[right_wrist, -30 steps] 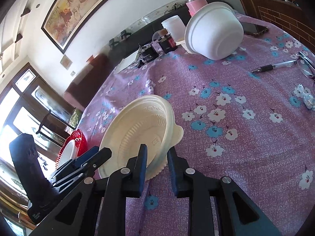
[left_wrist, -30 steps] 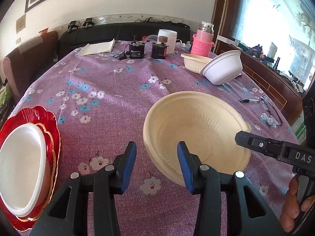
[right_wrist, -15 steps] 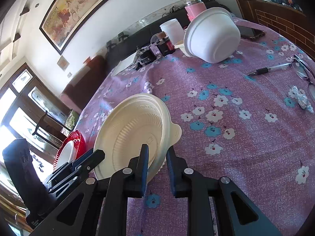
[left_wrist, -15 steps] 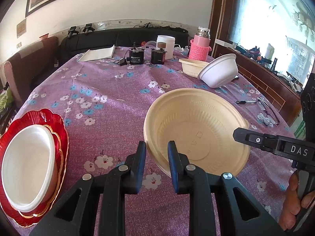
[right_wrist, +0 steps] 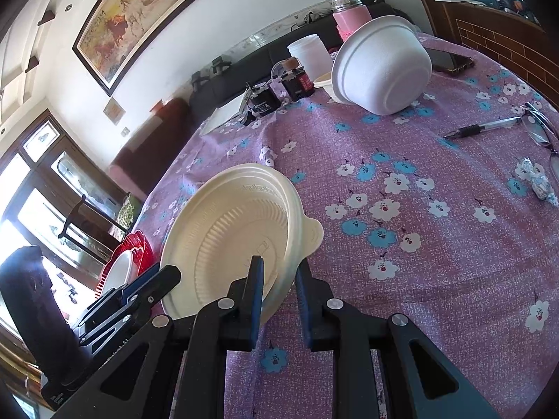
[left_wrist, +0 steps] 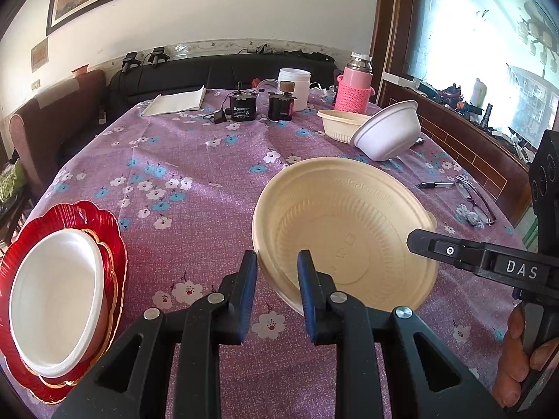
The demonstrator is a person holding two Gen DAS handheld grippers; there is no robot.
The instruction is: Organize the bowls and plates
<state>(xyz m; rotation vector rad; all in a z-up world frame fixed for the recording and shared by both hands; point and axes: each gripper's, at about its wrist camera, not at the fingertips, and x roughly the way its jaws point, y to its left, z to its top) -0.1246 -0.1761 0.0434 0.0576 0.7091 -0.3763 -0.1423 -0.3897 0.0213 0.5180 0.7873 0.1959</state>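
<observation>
1. Left wrist view, nearest first: the left gripper (left_wrist: 276,277) has its blue pads set either side of the near rim of the cream bowl (left_wrist: 344,234), pinching that wall. The bowl sits tilted over the purple floral tablecloth (left_wrist: 195,181).
2. Across the same bowl, the right gripper (right_wrist: 277,289) clamps the opposite rim just beside the small tab handle (right_wrist: 312,235) — so the bowl is held at two edges.
3. Judging by its thin ribbed wall, the bowl is light, flexible disposable plastic; it would likely buckle if squeezed hard, and the stiffer rolled rim is the best hold.
4. To the left, a white bowl (left_wrist: 56,314) rests nested on a red scalloped plate (left_wrist: 111,241) — probably the stacking spot.
5. Farther off, a white foam bowl (left_wrist: 387,132) leans on another cream bowl (left_wrist: 340,124).
6. Writing: "DAS" on the right gripper's arm; embossed lettering on the bowl is unreadable.
</observation>
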